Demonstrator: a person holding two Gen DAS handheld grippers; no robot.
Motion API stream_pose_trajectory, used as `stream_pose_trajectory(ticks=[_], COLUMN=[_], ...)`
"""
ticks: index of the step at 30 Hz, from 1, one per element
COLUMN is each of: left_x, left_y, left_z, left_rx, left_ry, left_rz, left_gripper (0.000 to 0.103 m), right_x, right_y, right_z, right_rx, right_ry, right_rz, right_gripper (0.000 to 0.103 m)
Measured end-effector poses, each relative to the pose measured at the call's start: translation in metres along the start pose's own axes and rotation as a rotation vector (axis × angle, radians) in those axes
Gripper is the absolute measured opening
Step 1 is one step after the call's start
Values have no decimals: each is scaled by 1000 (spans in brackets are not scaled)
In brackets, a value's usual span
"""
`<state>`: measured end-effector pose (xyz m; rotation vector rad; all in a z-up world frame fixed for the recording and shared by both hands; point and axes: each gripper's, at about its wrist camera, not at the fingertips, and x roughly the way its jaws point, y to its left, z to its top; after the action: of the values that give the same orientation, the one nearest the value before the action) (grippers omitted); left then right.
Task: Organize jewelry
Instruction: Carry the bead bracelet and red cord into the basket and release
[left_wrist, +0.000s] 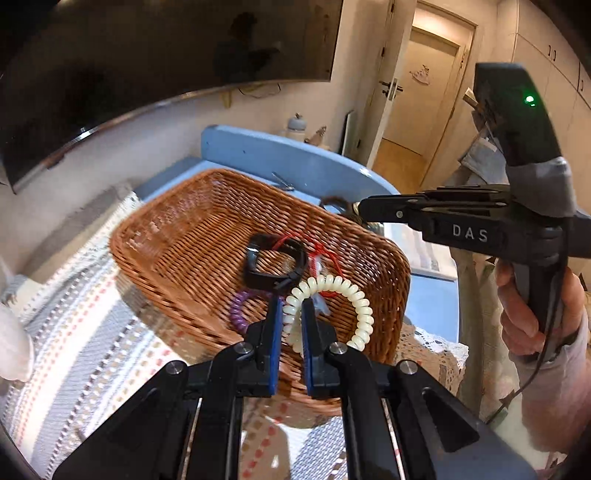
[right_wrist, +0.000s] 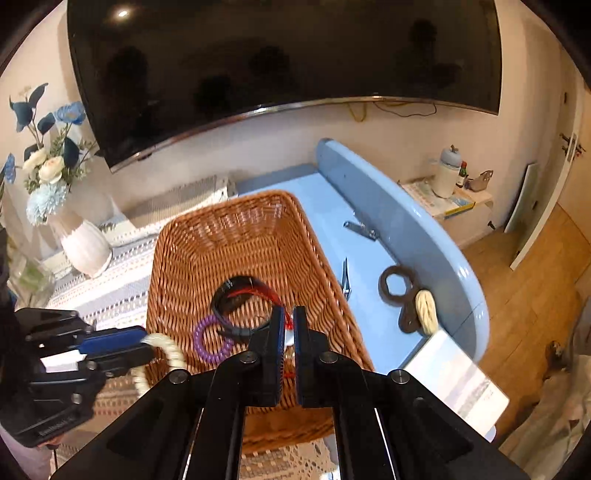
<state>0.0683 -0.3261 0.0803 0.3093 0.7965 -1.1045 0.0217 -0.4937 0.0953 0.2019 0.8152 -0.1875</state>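
Observation:
A brown wicker basket holds a black bracelet, a red cord and a purple coil band. My left gripper is shut on a cream coil bracelet above the basket's near edge. My right gripper hovers over the basket with its fingers close together; a bit of red cord shows between them.
On the blue tabletop right of the basket lie a brown scrunchie, a cream hair tie, a metal clip and tweezers. A white vase stands left on the striped cloth. A TV hangs behind.

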Motion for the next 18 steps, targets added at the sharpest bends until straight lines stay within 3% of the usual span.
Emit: stream_pose_trajectory(ticks=[5,6,7,9,14,18], left_x=[-3,-4,-6,-12,-40,-86], left_y=[-7,-7,-7,-5,8,22], left_z=[-4,-3,-3,-4,-18,-43], left_rx=[-4,-8,-13,-24,-50,-55], left_ry=[-24,-25,-24,-40,-47,-81], left_rz=[-34,-30,-15,18,21,74], left_gripper=[10,18,33,42,42,42], right_x=[-2,-4,-4,-5,-11,-17], right_y=[8,10,12,16,30,52], right_z=[-8,-10,-10,-12,-17,-19], right_rx=[-20,-25,-30,-29,-55,-73], right_ry=[9,11,18,18,25,24], right_rz=[25,37,47,56,71,117], right_gripper=[5,6,8,18,18,19])
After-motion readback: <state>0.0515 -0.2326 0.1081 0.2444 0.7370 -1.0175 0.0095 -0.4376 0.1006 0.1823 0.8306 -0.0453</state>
